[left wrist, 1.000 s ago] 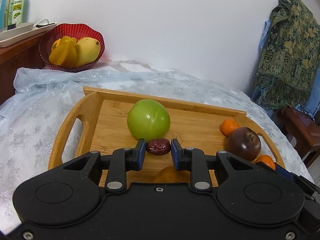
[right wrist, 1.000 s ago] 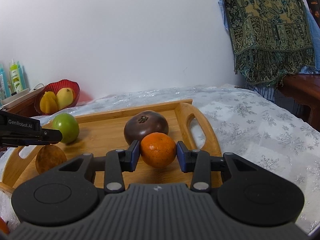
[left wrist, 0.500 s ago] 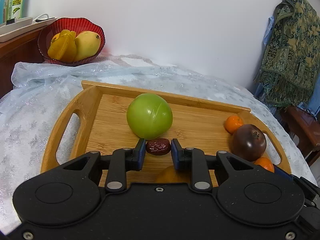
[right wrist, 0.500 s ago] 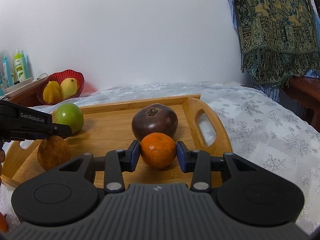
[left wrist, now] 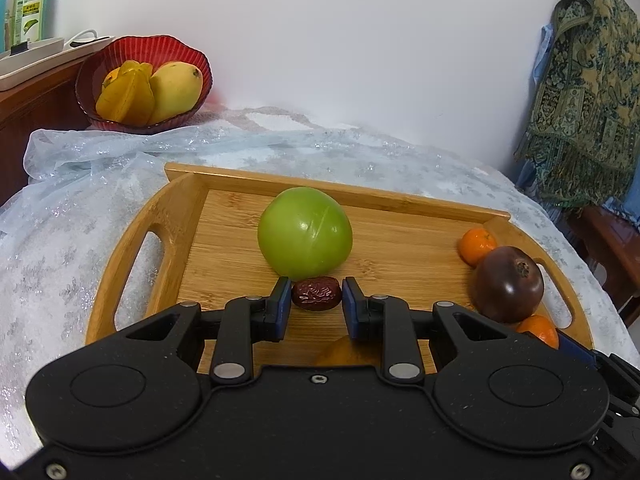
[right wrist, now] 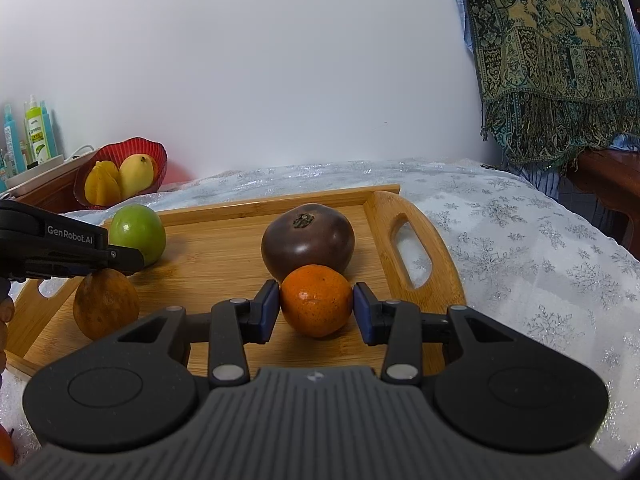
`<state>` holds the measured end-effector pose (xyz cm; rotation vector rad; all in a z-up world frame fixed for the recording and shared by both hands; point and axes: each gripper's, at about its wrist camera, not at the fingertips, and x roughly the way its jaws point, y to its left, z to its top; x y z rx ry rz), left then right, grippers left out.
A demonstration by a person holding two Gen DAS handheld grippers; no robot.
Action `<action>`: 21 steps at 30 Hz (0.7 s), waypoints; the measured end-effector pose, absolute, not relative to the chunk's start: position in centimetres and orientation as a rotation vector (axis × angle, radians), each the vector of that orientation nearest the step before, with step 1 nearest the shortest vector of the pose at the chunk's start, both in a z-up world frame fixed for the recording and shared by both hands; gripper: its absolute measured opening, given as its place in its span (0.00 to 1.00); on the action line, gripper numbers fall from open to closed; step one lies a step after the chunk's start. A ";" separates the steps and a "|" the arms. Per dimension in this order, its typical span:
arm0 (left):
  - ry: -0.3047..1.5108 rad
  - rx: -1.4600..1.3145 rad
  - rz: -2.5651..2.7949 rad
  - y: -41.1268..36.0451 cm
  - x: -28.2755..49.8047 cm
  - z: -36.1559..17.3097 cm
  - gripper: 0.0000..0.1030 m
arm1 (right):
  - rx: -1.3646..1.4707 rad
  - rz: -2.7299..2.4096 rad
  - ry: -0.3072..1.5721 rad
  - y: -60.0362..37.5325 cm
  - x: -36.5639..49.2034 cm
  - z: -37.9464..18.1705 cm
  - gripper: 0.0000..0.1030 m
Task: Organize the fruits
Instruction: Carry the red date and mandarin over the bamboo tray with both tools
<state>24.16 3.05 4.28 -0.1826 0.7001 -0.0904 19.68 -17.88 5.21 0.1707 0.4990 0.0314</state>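
A wooden tray [left wrist: 400,200] lies on a pale snowflake cloth. My left gripper [left wrist: 316,300] is shut on a wrinkled red date [left wrist: 316,298], just in front of a big green fruit [left wrist: 305,231]. A brown round fruit [right wrist: 106,304] sits below that gripper. My right gripper [right wrist: 316,306] is shut on an orange mandarin [right wrist: 316,300], low over the tray's right end. A dark purple fruit [right wrist: 308,236] sits right behind the mandarin. A second mandarin [left wrist: 476,246] lies at the tray's far right corner.
A red bowl [left wrist: 160,40] holding a mango and a starfruit stands at the back left beside a wooden cabinet with bottles. A patterned shawl [right wrist: 552,60] hangs over furniture on the right. The white wall runs behind the table.
My left gripper has edged a little forward over the tray with the date, so the green fruit looks nearer. The right gripper and its mandarin stayed where they were.
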 end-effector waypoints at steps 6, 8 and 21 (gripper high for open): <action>0.726 -0.177 -0.084 3.1 24.8 4.2 0.25 | 0.172 0.032 0.499 -17.9 19.7 5.2 0.46; 0.732 -0.169 -0.081 3.0 24.9 4.1 0.25 | 0.171 0.032 0.499 -17.9 19.7 5.2 0.46; 0.751 -0.168 -0.077 3.1 25.4 3.7 0.25 | 0.171 0.032 0.499 -17.9 19.7 5.2 0.46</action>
